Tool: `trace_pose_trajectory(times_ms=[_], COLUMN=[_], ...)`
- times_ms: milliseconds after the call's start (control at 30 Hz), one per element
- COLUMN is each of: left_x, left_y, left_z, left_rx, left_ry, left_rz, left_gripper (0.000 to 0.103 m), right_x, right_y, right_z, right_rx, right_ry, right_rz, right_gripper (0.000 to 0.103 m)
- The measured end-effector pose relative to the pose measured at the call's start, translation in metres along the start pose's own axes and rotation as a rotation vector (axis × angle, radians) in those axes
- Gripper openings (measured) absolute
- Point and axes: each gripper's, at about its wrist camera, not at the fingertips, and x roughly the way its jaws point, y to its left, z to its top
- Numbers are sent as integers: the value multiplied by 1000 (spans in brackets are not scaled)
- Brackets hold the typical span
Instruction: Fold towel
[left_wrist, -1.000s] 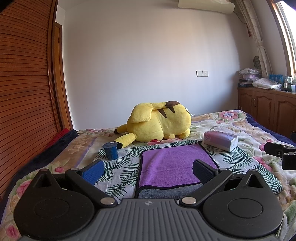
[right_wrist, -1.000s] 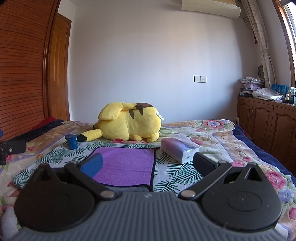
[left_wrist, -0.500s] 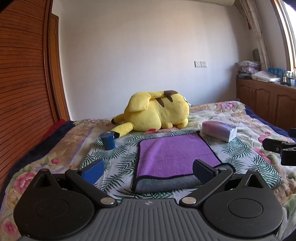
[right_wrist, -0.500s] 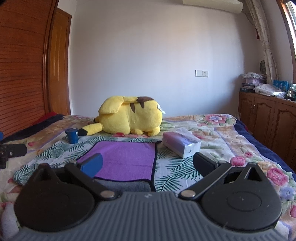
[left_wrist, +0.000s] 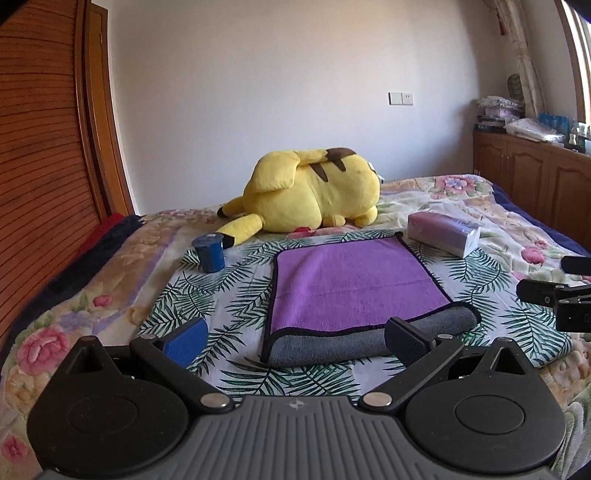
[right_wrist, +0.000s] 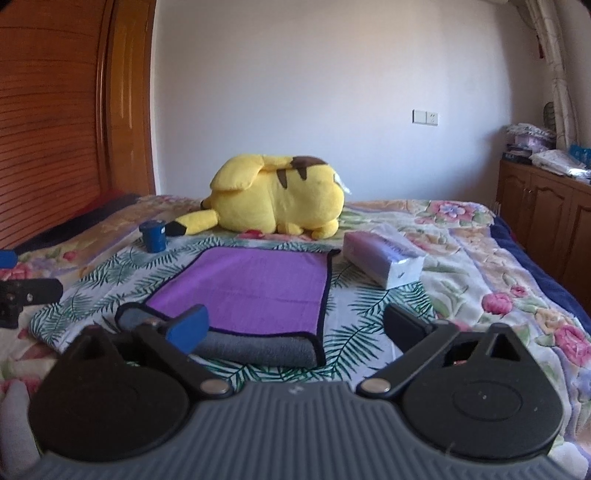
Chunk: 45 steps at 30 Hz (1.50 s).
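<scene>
A purple towel (left_wrist: 351, 280) with a grey underside lies flat on the bed, its near edge rolled back to show a grey fold (left_wrist: 332, 341). It also shows in the right wrist view (right_wrist: 251, 288). My left gripper (left_wrist: 295, 338) is open and empty, hovering just short of the towel's near edge. My right gripper (right_wrist: 295, 325) is open and empty, near the towel's near right corner. The right gripper shows at the right edge of the left wrist view (left_wrist: 554, 295); the left gripper shows at the left edge of the right wrist view (right_wrist: 26, 295).
A yellow plush toy (left_wrist: 314, 192) lies behind the towel. A small blue cup (left_wrist: 209, 253) stands to the towel's left and a tissue pack (left_wrist: 443, 234) to its right. Wooden cabinets (left_wrist: 535, 177) line the right wall, a wooden wardrobe (left_wrist: 40, 147) the left.
Both grippers have tilted down and moved back from the towel, so more of its near grey fold shows. Both stay open and empty.
</scene>
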Motion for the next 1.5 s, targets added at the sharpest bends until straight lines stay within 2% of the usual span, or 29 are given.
trace_pose_trajectory(times_ms=[33, 567, 1067, 1500], left_x=[3, 51, 99, 133], left_y=[0, 10, 24, 33], left_z=[1, 4, 8, 7], left_rx=[1, 21, 18, 4], left_ry=[4, 65, 124, 183], left_rz=[-1, -19, -24, -80], left_gripper=[103, 102, 97, 79], right_x=[3, 48, 93, 123], right_y=[0, -4, -9, -14], right_z=[0, -1, 1, -1], right_rx=[0, -21, -10, 17], right_ry=[15, 114, 198, 268], right_rz=[9, 64, 99, 140], right_gripper=[87, 84, 80, 75])
